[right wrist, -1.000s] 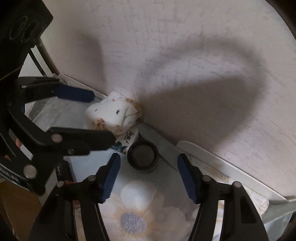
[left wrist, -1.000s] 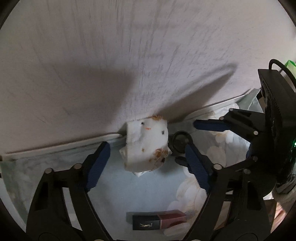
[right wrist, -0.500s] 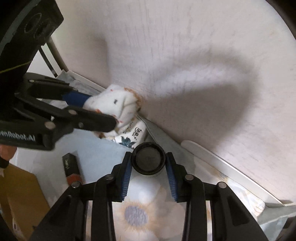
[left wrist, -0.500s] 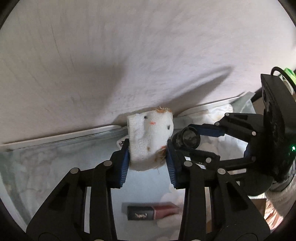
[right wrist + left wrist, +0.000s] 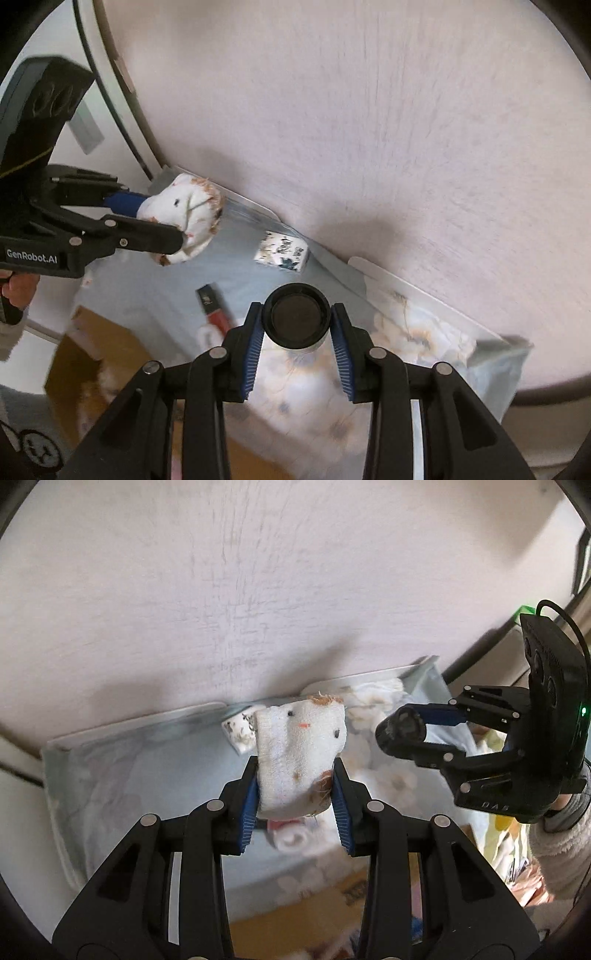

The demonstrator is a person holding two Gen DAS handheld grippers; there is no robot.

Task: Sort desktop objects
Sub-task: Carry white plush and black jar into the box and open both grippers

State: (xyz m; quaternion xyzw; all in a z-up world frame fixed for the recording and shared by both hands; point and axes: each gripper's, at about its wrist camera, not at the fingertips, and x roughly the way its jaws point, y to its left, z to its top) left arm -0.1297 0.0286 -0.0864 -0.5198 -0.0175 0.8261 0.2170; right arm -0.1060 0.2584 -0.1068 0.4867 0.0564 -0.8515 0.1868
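Note:
My left gripper point(image 5: 295, 786) is shut on a white plush toy point(image 5: 299, 746) with black dots and brown fuzzy patches, held above the table. In the right wrist view the same toy point(image 5: 184, 221) sits in the left gripper point(image 5: 162, 225) at the left. My right gripper point(image 5: 297, 325) is shut on a small round jar point(image 5: 295, 317) with a black lid, its blue pads point(image 5: 255, 347) pressing both sides. From the left wrist view, the right gripper point(image 5: 410, 734) carries the jar point(image 5: 400, 731) to the right of the toy.
A pale blue flowered cloth point(image 5: 406, 332) covers the table against a pinkish wall point(image 5: 258, 590). On it lie a small white printed box point(image 5: 282, 254) and a dark red lipstick box point(image 5: 214, 308). A brown cardboard box point(image 5: 88, 354) stands below the table's edge.
Both grippers closed, the left on the plush toy and the right on the jar. Both then rose off the cloth, uncovering the small printed box behind.

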